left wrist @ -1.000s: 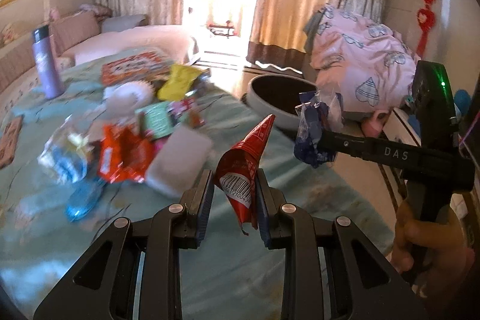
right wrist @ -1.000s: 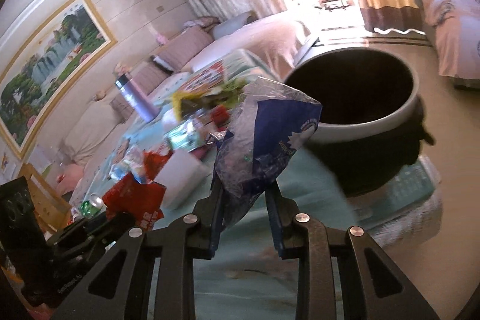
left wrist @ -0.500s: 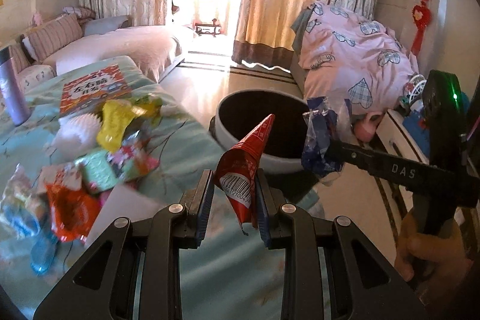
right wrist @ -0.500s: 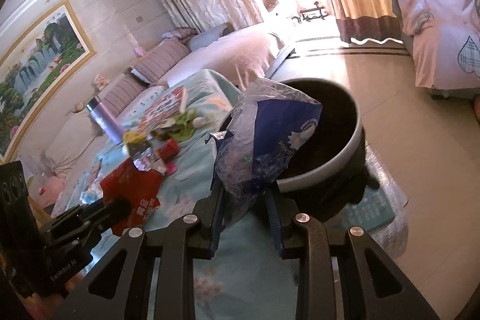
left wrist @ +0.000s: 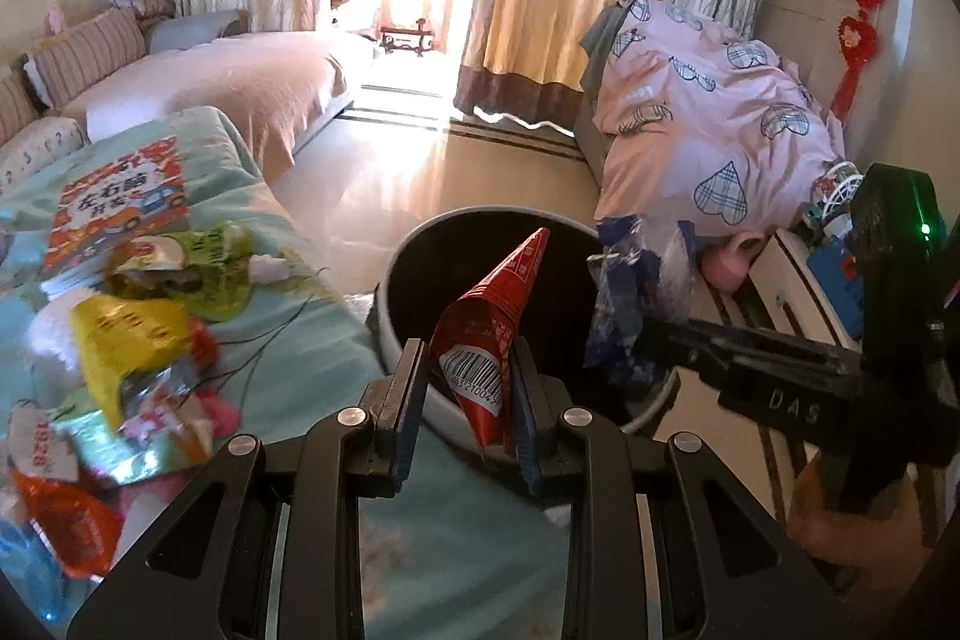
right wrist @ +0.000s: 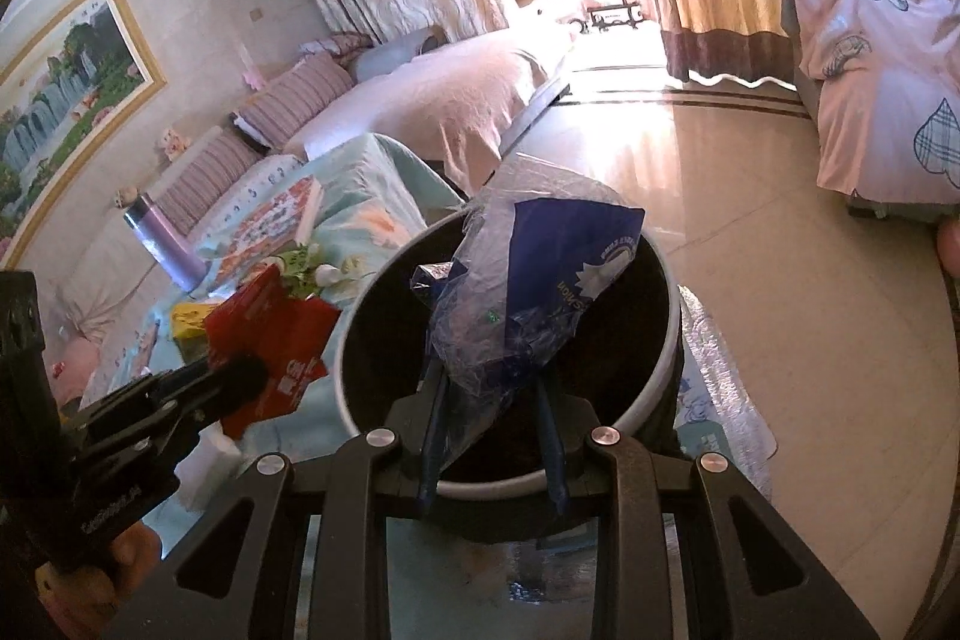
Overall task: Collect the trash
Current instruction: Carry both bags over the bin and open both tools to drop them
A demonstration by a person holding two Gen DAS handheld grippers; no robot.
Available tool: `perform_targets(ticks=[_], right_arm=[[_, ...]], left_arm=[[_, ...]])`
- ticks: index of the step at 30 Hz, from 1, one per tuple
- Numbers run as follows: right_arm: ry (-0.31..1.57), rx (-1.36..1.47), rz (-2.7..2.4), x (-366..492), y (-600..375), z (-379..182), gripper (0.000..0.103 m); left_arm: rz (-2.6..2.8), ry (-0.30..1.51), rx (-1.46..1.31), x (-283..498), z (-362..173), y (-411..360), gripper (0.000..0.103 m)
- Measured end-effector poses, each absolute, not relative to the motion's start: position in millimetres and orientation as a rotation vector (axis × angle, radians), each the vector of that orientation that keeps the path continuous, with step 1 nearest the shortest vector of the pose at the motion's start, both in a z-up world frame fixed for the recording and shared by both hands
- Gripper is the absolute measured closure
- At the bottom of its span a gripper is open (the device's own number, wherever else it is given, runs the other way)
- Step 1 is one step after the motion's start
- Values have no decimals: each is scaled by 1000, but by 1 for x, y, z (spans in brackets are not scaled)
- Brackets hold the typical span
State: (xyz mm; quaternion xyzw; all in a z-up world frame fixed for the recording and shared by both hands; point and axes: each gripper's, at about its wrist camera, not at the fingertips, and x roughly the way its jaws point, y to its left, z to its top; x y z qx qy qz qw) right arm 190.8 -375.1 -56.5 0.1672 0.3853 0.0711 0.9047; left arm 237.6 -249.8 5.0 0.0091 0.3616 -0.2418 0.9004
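1. Both grippers hang above a dark, grey-rimmed bin (right wrist: 654,370) standing on the floor beside a worktop draped in a pale blue cloth (left wrist: 300,340).
2. The left gripper (left wrist: 468,394) holds a red wrapper (left wrist: 486,334) between its jaws, which look slightly parted; the wrapper leans on the right-hand pad, and whether the grip is firm cannot be told.
3. The right gripper (right wrist: 492,418) has its jaws apart, a crumpled blue-and-clear plastic bag (right wrist: 528,292) resting loosely between them over the mouth of the bin.
4. Judged from this, the step in hand is the drop. It would go best with each piece centred over the opening before the jaws widen fully, since light film can cling to a pad or drift past the rim.
5. More trash waits on the cloth: a yellow packet (left wrist: 129,340), a green packet (left wrist: 198,268) and an orange packet (left wrist: 72,526), near a picture book (left wrist: 117,202).
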Motion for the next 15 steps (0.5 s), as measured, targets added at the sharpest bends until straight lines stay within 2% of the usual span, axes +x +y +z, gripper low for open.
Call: perform_targets(ticks=[10, 13, 14, 15], right_arm=[[845, 303, 140, 207, -380, -64, 74], [850, 296, 139, 210, -381, -65, 71], [851, 303, 140, 210, -381, -65, 68], [851, 308, 141, 210, -381, -65, 61]], left_arm=[[-504, 776, 41, 261, -5, -268, 75], [-508, 799, 30, 263, -9, -268, 64], [-507, 803, 27, 263, -10, -267, 54], [-507, 806, 21, 262, -11, -266, 48]])
